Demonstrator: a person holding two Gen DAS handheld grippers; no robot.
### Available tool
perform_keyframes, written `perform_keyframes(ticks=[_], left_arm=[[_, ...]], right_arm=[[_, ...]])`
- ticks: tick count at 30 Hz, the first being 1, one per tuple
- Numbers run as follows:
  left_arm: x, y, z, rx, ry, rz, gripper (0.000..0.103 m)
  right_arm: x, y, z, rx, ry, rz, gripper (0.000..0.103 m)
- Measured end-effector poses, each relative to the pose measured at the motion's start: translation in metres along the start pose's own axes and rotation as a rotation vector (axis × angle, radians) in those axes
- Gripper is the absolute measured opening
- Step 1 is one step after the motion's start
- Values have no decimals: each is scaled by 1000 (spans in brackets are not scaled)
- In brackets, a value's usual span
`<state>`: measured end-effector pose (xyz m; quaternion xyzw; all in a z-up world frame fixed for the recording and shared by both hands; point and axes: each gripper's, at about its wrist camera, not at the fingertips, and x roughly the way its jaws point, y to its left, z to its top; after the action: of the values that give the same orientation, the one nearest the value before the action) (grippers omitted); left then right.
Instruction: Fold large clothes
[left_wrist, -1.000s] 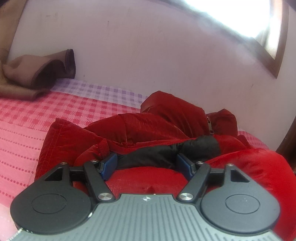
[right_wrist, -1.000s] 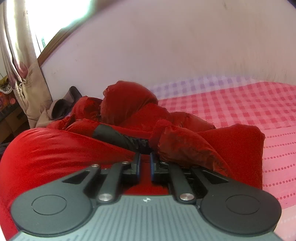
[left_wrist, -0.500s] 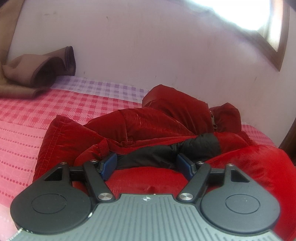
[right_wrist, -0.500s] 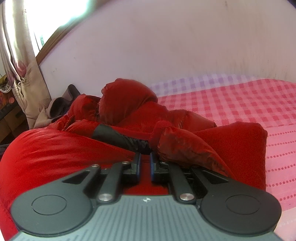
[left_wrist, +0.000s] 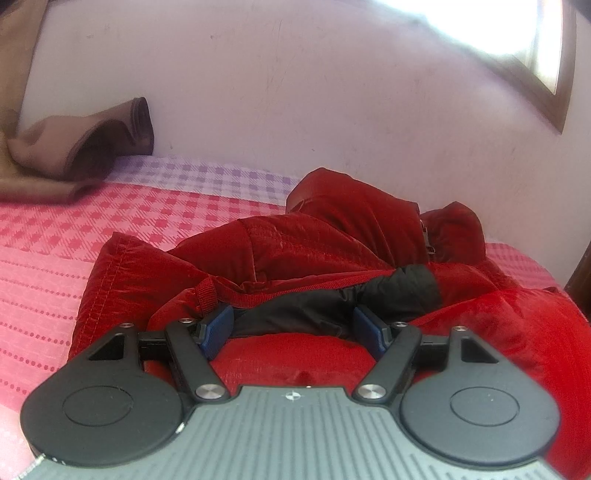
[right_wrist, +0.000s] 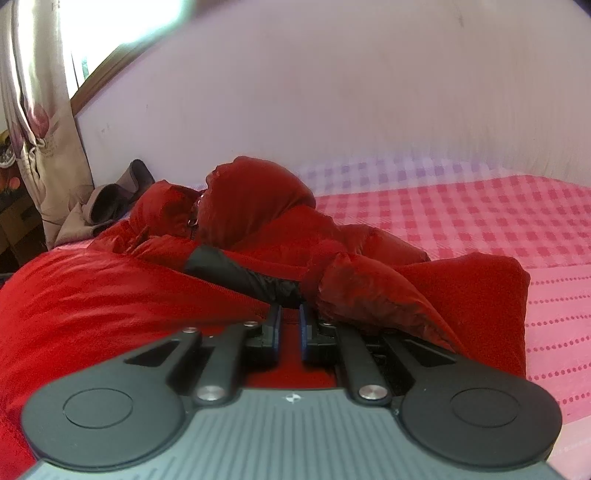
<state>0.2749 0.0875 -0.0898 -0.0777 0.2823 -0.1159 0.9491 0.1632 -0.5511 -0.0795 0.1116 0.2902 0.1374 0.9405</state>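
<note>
Red jacket (left_wrist: 295, 251) on the checked bedspread (left_wrist: 92, 221): your left gripper (left_wrist: 293, 328) gapes wide; your right gripper (right_wrist: 290, 332) pinches its fabric.

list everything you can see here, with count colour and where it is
puffer jacket: 1, red with black lining, crumpled on the bed just ahead of both grippers
bed cover: 1, pink check, lilac check along the wall, under the jacket
brown cloth: 1, brown, bunched on the far corner of the bed against the wall
grey garment: 1, grey-beige, heaped beyond the jacket by the curtain
curtain: 1, pale with a floral print, hanging beside the window
window: 1, wooden frame, bright, high in the wall
wall: 1, whitish, behind the bed
left gripper: 1, black with blue pads, jaws apart over the jacket
right gripper: 1, black, jaws shut at the jacket's red fabric
</note>
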Motion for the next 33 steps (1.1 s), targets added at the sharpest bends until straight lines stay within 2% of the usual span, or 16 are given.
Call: perform_keyframes(ticks=[8, 11, 14, 16, 19, 23, 28, 33], left_arm=[[-1, -2, 1, 13, 0, 6, 73], [-2, -1, 0, 8, -3, 0, 73], [-2, -1, 0, 4, -6, -5, 73], [-3, 0, 0, 2, -7, -8, 73], [-3, -1, 0, 1, -11, -8, 73], [-4, -1, 0, -11, -18, -17, 73], [-7, 3, 1, -47, -32, -44, 74], [-9, 4, 0, -53, -41, -51, 75]], right_arm=[[-10, -9, 3, 67, -8, 50, 8], [-35, 10, 15, 0, -78, 6, 13], [-62, 44, 28, -102, -137, 111, 13], [-69, 74, 36, -179, -133, 185, 13], [-52, 120, 40, -276, -69, 247, 13], [-2, 153, 36, -359, 42, 208, 12], [28, 143, 23, -304, 94, 213, 10], [43, 140, 9, -294, 108, 211, 10]])
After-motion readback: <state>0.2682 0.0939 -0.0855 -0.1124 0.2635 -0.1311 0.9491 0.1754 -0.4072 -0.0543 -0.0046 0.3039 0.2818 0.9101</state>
